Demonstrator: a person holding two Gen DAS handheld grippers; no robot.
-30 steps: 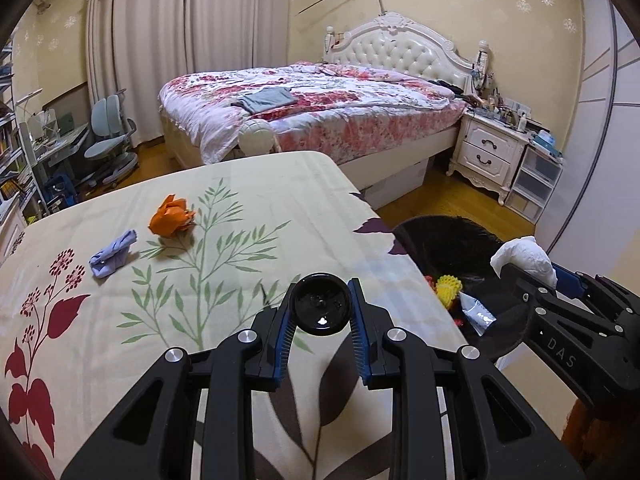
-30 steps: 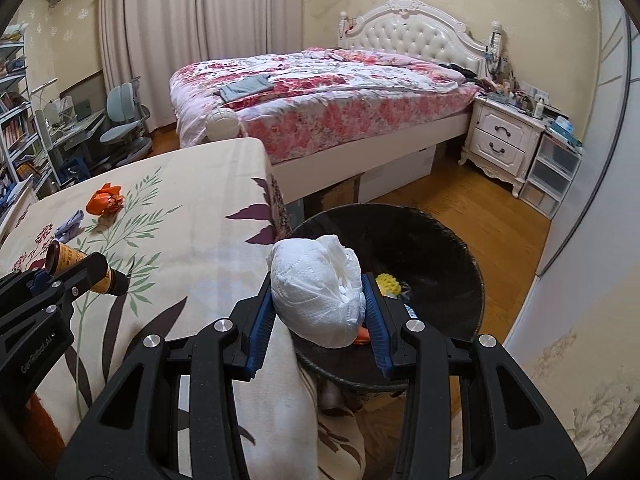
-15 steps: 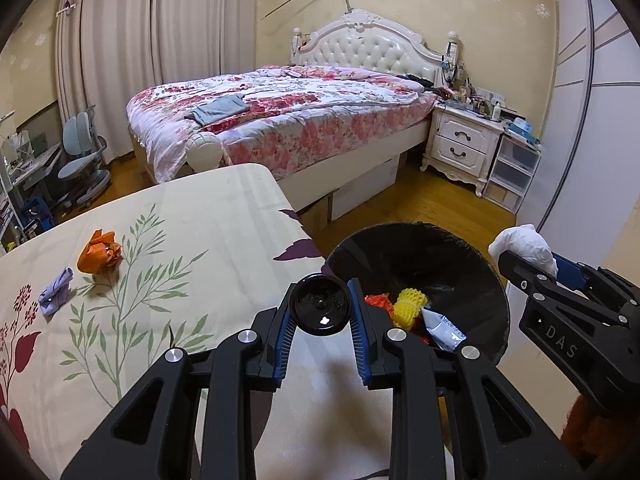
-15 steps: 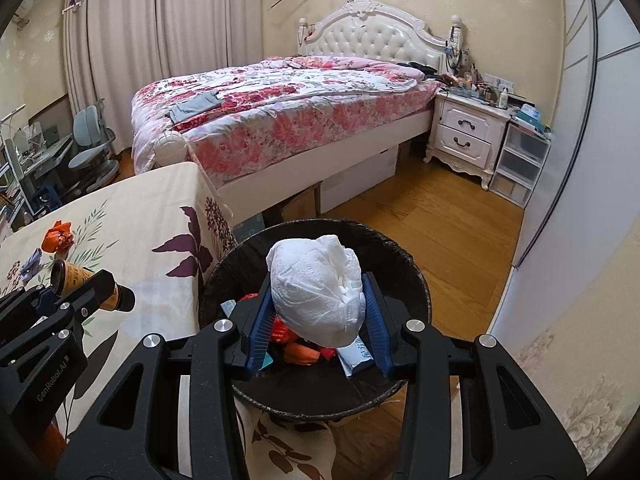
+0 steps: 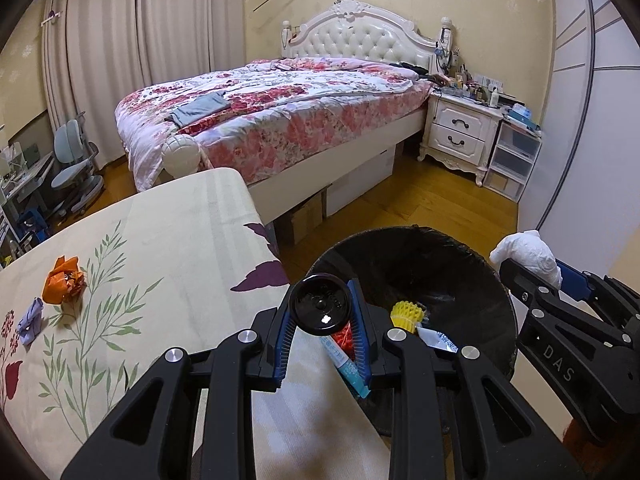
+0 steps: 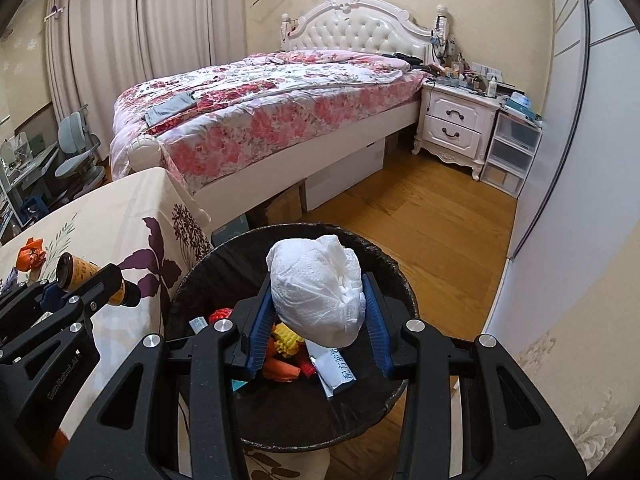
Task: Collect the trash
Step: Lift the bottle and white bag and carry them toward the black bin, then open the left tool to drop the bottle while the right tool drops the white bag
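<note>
Both views are evenly and warmly lit by indoor light from above, with a yellow cast on the walls and floor (image 6: 420, 216); no hard shadows, only soft dark patches under the bed (image 5: 280, 120) and inside the bin (image 6: 288, 420), whose black liner swallows detail; small glints sit on the gripper screws and on the bottle (image 5: 320, 310) base; the curtains (image 5: 120, 60) look flat and slightly grey; fisheye bending curves the wardrobe (image 5: 592, 120) lines and black vignette fills the corners; focus is sharp mid-frame, softer towards the rim, and the far desk (image 5: 24, 176) is murky
</note>
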